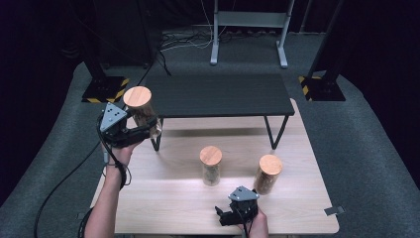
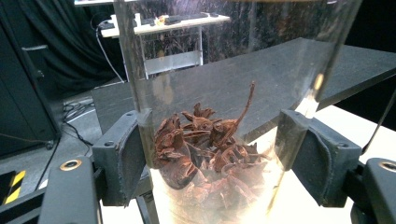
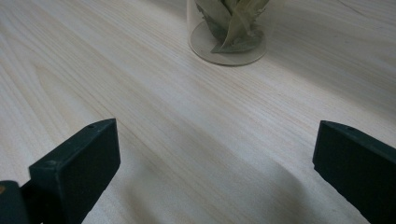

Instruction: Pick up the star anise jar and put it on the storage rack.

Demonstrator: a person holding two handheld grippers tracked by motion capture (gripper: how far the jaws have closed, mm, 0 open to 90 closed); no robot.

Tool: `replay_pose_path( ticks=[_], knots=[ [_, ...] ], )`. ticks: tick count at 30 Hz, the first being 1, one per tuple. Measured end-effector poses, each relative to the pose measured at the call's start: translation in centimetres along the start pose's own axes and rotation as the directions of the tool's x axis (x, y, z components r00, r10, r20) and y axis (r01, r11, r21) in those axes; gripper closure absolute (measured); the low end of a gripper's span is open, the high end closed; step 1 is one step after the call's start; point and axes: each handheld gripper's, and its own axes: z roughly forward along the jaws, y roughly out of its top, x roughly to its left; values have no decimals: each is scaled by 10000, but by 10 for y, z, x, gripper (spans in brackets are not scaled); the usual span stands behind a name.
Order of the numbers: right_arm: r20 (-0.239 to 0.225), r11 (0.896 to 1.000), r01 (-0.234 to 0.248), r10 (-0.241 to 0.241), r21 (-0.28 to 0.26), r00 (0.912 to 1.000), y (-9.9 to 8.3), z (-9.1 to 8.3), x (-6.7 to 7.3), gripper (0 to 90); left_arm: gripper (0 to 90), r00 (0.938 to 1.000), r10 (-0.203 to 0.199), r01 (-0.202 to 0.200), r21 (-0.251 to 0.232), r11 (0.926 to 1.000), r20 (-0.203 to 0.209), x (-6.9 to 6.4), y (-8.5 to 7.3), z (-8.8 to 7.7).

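Note:
My left gripper point(image 1: 143, 130) is shut on a clear glass jar point(image 1: 142, 113) with a round wooden lid, held in the air by the left end of the black shelf point(image 1: 220, 94). In the left gripper view the jar point(image 2: 219, 116) stands between both pads point(image 2: 123, 158) and holds brown star-shaped spice pieces. My right gripper point(image 1: 229, 216) rests low near the table's front edge, jaws open, nothing between them point(image 3: 215, 172). Two more wooden-lidded jars stand on the table: one in the middle point(image 1: 211, 165) and one to its right point(image 1: 268, 174). The jar ahead of the right gripper point(image 3: 228, 28) holds green leaves.
The light wooden table point(image 1: 163, 198) carries a low black shelf on thin metal legs across its far half. Grey carpet surrounds the table. Black stands with yellow-striped bases point(image 1: 105, 89) and a grey metal frame point(image 1: 247, 29) are behind it.

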Motion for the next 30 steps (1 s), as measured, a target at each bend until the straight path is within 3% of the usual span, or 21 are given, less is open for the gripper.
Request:
replay_pose_path(
  ticks=[22, 30],
  knots=[
    [1, 9999, 43, -43, 94, 10000, 0, 1, 0, 0, 252, 9999, 106, -103, -235, 9997, 90, -1, 20, 0],
    [15, 10000, 32, -32, 73, 10000, 0, 1, 0, 0, 252, 9999, -38, 41, -242, 9997, 126, 4, 25, 0]
  ],
)
